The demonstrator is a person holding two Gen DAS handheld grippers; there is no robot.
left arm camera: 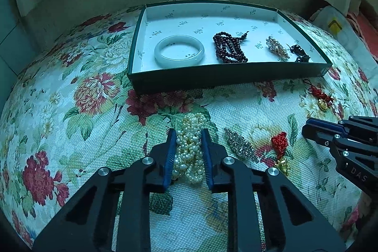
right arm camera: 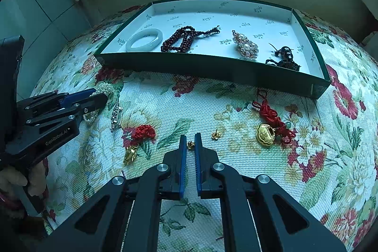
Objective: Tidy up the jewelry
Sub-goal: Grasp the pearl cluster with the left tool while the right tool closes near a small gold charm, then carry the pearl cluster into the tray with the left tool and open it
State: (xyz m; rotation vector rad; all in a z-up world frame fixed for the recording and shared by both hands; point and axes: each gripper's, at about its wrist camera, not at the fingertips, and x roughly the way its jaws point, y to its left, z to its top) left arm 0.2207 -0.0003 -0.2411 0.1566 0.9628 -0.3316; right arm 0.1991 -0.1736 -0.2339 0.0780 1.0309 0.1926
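Note:
A dark green tray (left arm camera: 226,77) (right arm camera: 212,65) with a white inside holds a white bangle (left arm camera: 179,50) (right arm camera: 144,39), dark red beads (left arm camera: 230,46) (right arm camera: 182,38), a pearl brooch (left arm camera: 277,47) (right arm camera: 245,45) and a dark bead piece (left arm camera: 298,52) (right arm camera: 284,57). My left gripper (left arm camera: 189,136) (right arm camera: 99,96) has its jaws around a bunch of pearl strands (left arm camera: 190,150) on the floral cloth. My right gripper (right arm camera: 189,141) (left arm camera: 307,126) stands a little open, its tips on either side of a small gold earring (right arm camera: 191,145).
On the cloth lie a crystal clip (left arm camera: 241,145) (right arm camera: 116,117), a red knot with a gold charm (left arm camera: 281,152) (right arm camera: 137,141), a second red knot with a gold lock (right arm camera: 269,124) (left arm camera: 321,98), and another gold earring (right arm camera: 215,134). A wall stands behind the tray.

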